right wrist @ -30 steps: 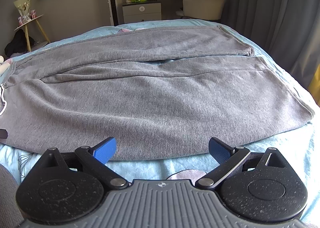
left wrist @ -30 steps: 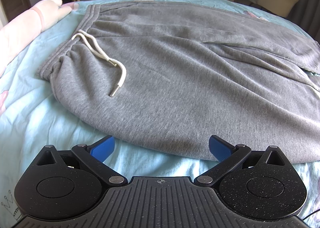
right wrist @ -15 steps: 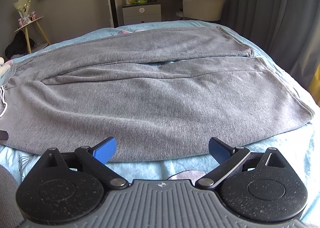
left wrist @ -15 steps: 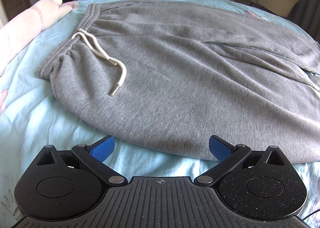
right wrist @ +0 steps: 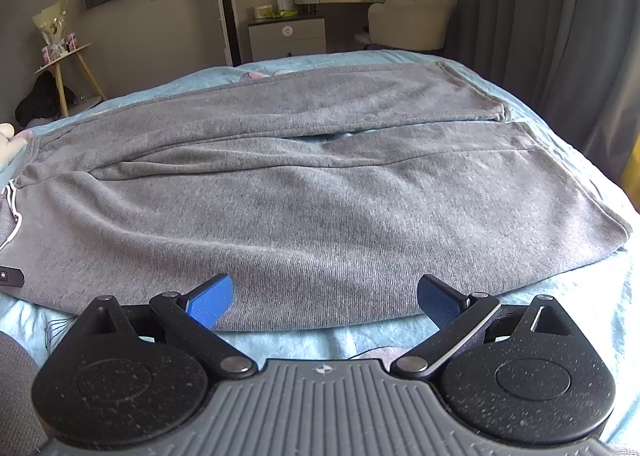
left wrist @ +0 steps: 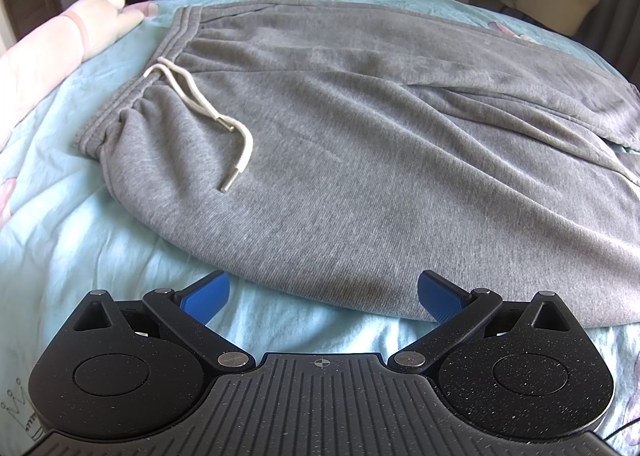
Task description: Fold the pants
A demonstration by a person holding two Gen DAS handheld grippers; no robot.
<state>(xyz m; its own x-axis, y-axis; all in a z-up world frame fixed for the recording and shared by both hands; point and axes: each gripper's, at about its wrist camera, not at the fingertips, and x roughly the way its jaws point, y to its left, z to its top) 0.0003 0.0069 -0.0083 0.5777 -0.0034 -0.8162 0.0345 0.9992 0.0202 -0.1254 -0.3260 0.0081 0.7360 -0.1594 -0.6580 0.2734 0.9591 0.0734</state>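
Landmark: the grey pants, lying flat and unfolded on the light blue bedspread.

Left gripper: jaws spread wide, holding nothing, placed just short of the pants' near edge, toward the waist end. Blue pads sit over bare bedspread, close to the hem of the fabric.

Right gripper: jaws likewise spread, empty, at the pants' near edge along the leg section.

On the pants, the white drawstring trails from the elastic waistband across the front. The two legs run side by side, a small gap of bedspread showing between them.

A pink pillow lies beyond the waistband. Beyond the pants' far side stand a drawer cabinet, a cream chair and grey curtains.
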